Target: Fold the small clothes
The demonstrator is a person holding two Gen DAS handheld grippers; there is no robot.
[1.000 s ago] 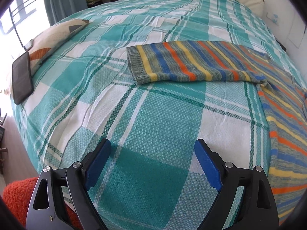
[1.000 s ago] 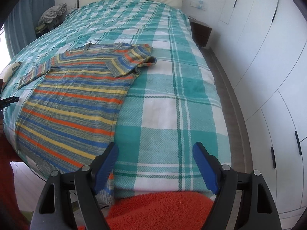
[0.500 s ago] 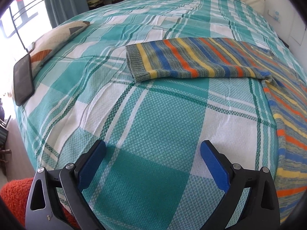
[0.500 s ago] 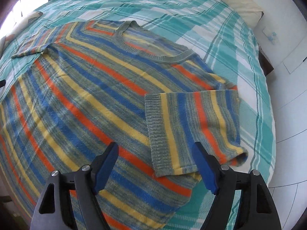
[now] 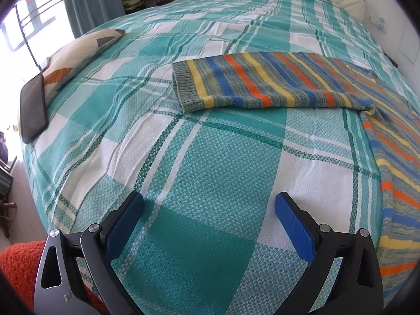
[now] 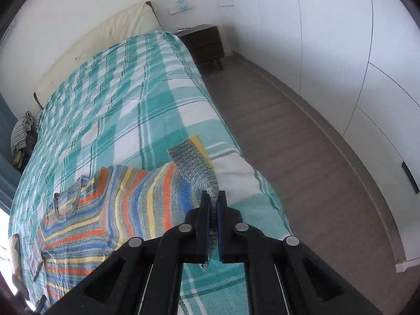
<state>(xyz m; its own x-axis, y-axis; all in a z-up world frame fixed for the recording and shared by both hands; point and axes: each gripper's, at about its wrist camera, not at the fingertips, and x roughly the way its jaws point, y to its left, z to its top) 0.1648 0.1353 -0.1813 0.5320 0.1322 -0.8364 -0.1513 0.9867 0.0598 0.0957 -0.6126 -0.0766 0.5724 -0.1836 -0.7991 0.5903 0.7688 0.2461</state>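
Right gripper [image 6: 214,204] jaws are pressing together, pinching the grey ribbed cuff of the sweater [image 6: 110,210] sleeve and holding it lifted off the bed [image 6: 136,99]. The sleeve is stretching from the jaws back to the sweater body, which is lying flat on the checked teal bedspread near the bed's right edge, collar facing the headboard [image 6: 105,34]. Left gripper [image 5: 210,204] jaws are spread wide, holding nothing, hovering over bare bedspread near the foot edge. Ahead of them the other sleeve [image 5: 262,81] is lying flat across the bed, cuff pointing toward the left edge, well apart from the jaws. The sweater body is running along the right side of the left wrist view. A patterned pillow [image 5: 81,55] is sitting at the bed's left edge with a dark phone [image 5: 32,107] resting against it. A nightstand [image 6: 204,42] is standing beside the head of the bed.
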